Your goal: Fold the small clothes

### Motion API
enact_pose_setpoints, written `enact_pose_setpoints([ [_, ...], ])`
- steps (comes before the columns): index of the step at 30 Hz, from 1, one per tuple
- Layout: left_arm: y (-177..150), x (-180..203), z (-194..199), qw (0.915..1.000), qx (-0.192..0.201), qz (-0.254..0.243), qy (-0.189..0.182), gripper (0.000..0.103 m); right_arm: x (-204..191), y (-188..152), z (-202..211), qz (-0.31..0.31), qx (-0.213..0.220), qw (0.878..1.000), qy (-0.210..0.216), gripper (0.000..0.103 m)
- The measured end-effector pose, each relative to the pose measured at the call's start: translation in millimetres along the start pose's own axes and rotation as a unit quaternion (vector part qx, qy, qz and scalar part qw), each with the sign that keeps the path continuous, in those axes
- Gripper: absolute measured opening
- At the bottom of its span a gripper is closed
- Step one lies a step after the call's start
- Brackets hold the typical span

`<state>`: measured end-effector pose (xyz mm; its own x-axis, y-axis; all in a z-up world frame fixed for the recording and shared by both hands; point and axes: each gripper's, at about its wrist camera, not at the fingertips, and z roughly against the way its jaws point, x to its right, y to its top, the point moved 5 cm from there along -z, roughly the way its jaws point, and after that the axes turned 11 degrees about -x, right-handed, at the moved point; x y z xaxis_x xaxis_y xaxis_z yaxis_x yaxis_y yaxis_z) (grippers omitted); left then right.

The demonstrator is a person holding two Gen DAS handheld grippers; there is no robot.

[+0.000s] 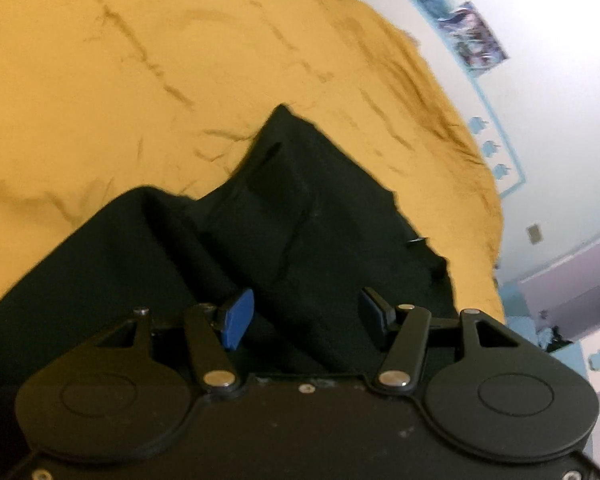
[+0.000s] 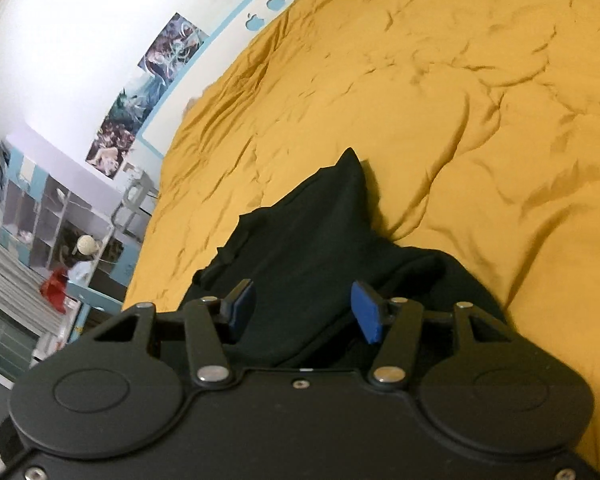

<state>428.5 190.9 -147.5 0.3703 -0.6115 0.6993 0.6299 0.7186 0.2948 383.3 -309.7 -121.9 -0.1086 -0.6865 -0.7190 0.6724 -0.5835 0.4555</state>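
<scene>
Both tools are tipped forward and down. The left gripper (image 1: pixel 306 316) has its jaws spread wide, the blue pads (image 1: pixel 238 318) well apart with nothing pinched between them. The right gripper (image 2: pixel 304 310) matches it: jaws parted, its blue pads (image 2: pixel 366 312) facing each other across a clear gap, black linkage arms splayed outward on either side.

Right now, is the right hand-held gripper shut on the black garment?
No, the right hand-held gripper stands open, pads apart over the black garment.

surface: bed, wrinkled mustard-yellow comforter (image 2: pixel 440 100) | lying on it: crumpled black garment (image 1: pixel 284 216)
</scene>
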Motion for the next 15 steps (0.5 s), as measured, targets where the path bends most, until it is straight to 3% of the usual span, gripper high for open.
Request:
enact_pose_setpoints([
  [7,9,-15,-19,0.9984,0.009,0.054,-0.014,0.061,23,3,-12,-0.047,-0.025,0.998,0.033,0.055],
  [12,9,-14,-20,0.9978,0.021,0.058,-0.025,0.052,48,1,-31,-0.111,-0.036,0.993,0.011,0.055],
  [14,7,-13,-18,0.9983,0.026,0.046,-0.023,0.01,56,2,-35,-0.133,-0.025,0.991,0.009,0.055],
  [15,7,-13,-17,0.9982,0.027,0.048,-0.025,0.012,58,4,-36,-0.141,-0.013,0.99,0.013,0.055],
])
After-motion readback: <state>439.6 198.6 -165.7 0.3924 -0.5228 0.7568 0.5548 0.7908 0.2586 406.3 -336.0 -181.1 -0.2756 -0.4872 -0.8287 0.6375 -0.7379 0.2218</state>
